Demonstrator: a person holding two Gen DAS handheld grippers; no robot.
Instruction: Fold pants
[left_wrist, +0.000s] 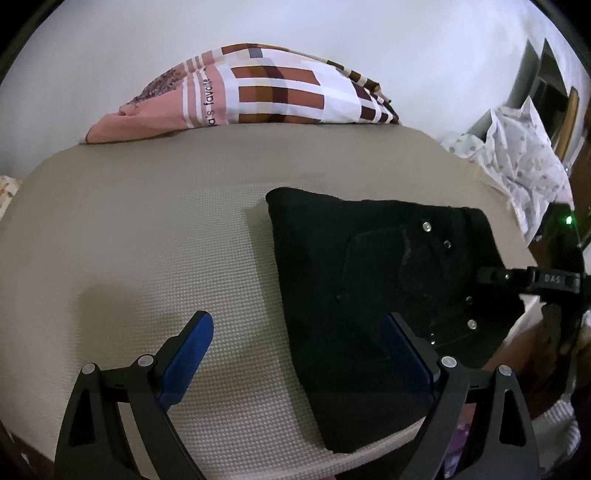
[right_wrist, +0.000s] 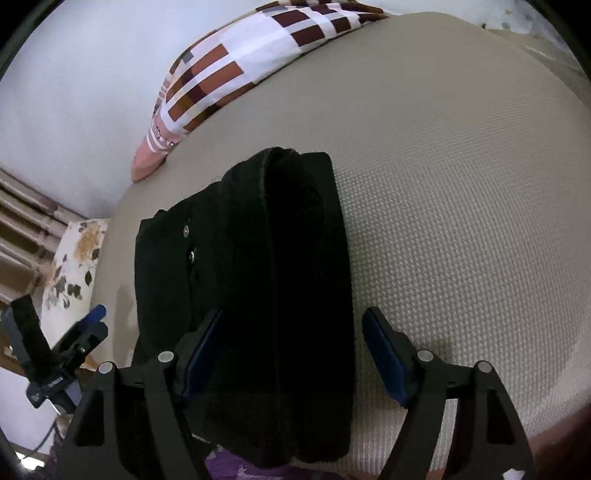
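Beige mattress (left_wrist: 147, 229) bears folded black pants (left_wrist: 369, 295); left gripper (left_wrist: 299, 354) and right gripper (right_wrist: 291, 350) gape wide, holding nothing; next, probably square the edges gently.

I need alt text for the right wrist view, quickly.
Folded black pants lie on a beige textured mattress, below the open right hand-held gripper, which holds nothing. A checked pillow sits at the far edge by the white wall.
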